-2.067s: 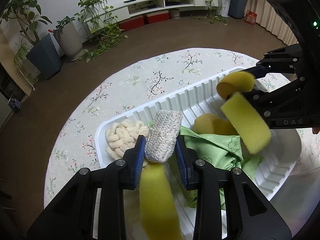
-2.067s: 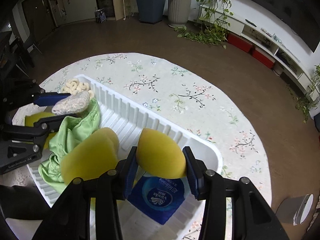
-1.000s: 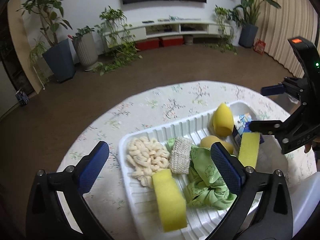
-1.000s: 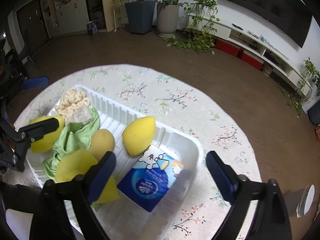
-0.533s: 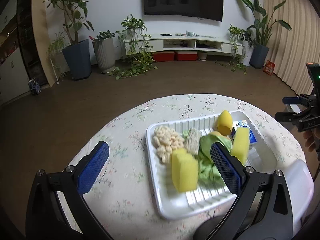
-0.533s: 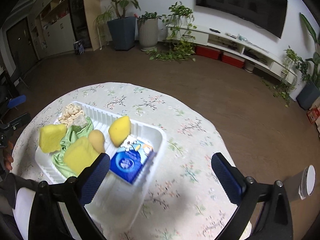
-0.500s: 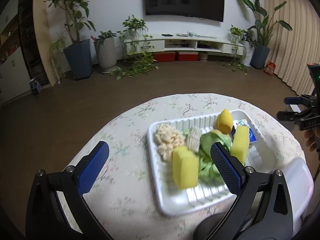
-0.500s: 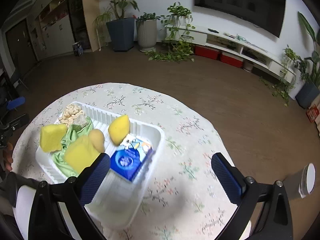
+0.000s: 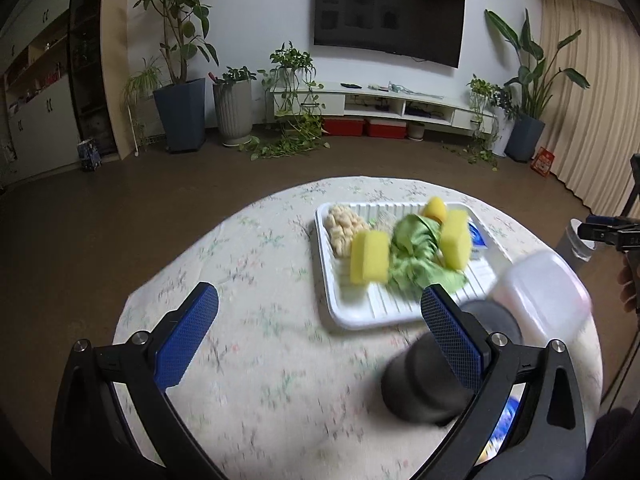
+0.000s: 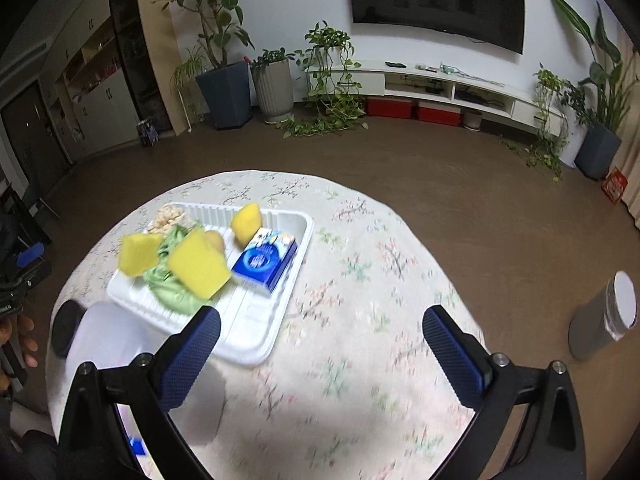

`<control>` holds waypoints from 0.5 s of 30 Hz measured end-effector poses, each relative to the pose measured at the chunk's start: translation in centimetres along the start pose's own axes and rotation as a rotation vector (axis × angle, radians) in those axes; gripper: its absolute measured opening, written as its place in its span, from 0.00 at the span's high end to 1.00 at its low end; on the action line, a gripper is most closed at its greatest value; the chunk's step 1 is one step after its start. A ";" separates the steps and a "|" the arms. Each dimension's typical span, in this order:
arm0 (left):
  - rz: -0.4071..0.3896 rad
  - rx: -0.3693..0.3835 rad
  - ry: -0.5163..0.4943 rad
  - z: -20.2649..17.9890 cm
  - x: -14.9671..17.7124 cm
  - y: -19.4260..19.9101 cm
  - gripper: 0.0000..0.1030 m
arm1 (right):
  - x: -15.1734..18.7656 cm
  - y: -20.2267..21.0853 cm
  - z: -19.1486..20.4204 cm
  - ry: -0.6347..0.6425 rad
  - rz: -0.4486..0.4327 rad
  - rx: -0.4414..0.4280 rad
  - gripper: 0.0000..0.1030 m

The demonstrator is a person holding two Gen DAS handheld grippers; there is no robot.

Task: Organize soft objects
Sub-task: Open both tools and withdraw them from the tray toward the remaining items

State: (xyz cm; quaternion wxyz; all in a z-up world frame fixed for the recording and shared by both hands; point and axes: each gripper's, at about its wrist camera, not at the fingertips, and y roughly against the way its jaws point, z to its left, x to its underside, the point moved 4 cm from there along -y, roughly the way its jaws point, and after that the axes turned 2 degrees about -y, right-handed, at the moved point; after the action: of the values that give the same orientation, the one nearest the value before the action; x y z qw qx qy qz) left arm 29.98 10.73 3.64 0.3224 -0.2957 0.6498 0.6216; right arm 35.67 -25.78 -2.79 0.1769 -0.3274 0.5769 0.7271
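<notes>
- Hovering well clear of the tray, the left claw (image 9: 320,336) has its blue pads spread wide with nothing between them; the right claw (image 10: 320,354) is likewise wide and empty, above the near part of the tabletop (image 10: 360,320).
- Both claws sit high and near, which I judge to mean the sorting is finished or close to it, since every soft thing in view already lies in the white tray (image 10: 256,344).
- The tray is a ribbed, shallow white plastic dish, set left of centre on the round tabletop, whose cloth is pale with a floral print.
- Inside it, at the far left corner, is a knobbly cream scrubber (image 9: 344,228), looking looped and chunky.
- A crumpled green cloth (image 9: 416,256) fills the middle, thin and limp, bunched into folds.
- Two yellow block sponges stand on the cloth's sides: one sponge (image 9: 370,256) to the left, another sponge (image 9: 456,240) to the right; both look porous and squashy.
- A rounded yellow sponge (image 10: 246,218) leans at the far wall, and a blue tissue pack (image 10: 266,262) lies flat on the right side, glossy and soft-sided.
- A white plastic container (image 9: 544,292) and a dark cylinder (image 9: 432,376) sit near the tray; motion blur hides their details.
</notes>
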 end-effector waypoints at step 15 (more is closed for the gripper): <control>0.054 0.115 -0.046 -6.2 10.1 5.2 0.00 | 12.7 3.6 5.2 -0.015 0.045 -0.091 0.00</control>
State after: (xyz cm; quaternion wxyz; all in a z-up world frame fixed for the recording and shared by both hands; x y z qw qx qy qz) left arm 19.32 5.00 -1.00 0.3368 -0.2448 0.6847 0.5982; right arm 22.77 -23.35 -8.18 0.1496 -0.3163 0.5490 0.7590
